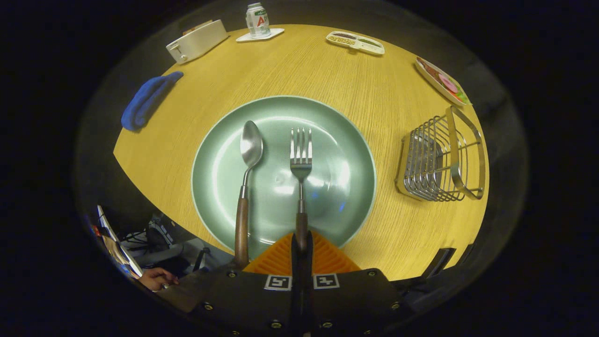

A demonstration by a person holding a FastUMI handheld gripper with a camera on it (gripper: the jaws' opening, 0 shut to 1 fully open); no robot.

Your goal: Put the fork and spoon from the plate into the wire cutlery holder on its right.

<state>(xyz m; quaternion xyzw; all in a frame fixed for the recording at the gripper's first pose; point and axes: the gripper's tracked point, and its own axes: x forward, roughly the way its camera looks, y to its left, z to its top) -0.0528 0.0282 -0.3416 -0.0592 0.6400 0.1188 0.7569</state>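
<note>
Fork point(301, 159): lies on the green plate point(346, 140), tines pointing away, its dark wooden handle running back to the plate's near rim and in between the orange fingers point(327, 255).
Gripper point(302, 248): fingers drawn narrow, pads on both sides of the handle's end; it looks like a closed grip on the fork.
Spoon point(250, 147): just beside the fork on its left, bowl away, wooden handle overhanging the near rim; untouched.
Wire cutlery holder point(440, 161): stands on the wooden table point(299, 65) to the right of the plate, apart from it, open top showing.
Step in hand: judged to be lifting the fork off the plate.
Doing it well: raise it straight so the tines clear the rim and do not nudge the spoon; the grip is at the handle's end, so the head may droop. Carry it slowly to the right and lower it tines or handle first through the holder's open top.
Round about: blue cloth point(147, 98), white toaster point(196, 40) and can point(257, 18) at the far side.
</note>
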